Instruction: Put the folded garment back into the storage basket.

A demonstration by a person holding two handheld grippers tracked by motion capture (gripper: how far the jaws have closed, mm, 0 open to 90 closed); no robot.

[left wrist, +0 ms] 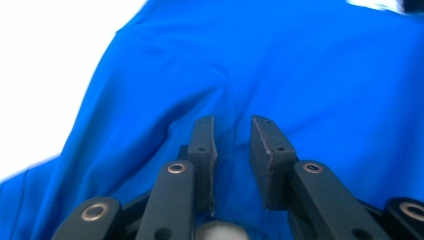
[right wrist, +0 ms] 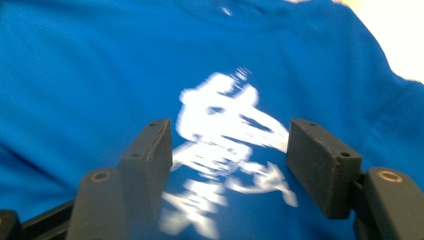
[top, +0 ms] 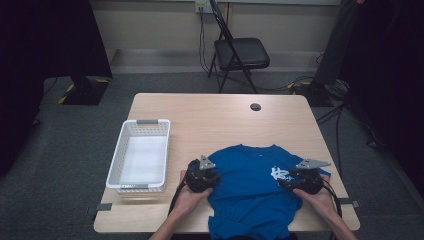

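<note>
On the wooden table beside a white basket lay a blue T-shirt, the left gripper narrowly parted over its fabric, the right gripper wide apart above its white print.

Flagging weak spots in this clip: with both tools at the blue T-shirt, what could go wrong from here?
1. The left tool has a narrow gap with a ridge of the blue T-shirt running into it; closing could pinch several layers and bunch the fabric.
2. The right tool stands open over the white print; it may close on nothing.
3. The shirt's hem hangs over the table edge, so a pull could slide it off.
</note>
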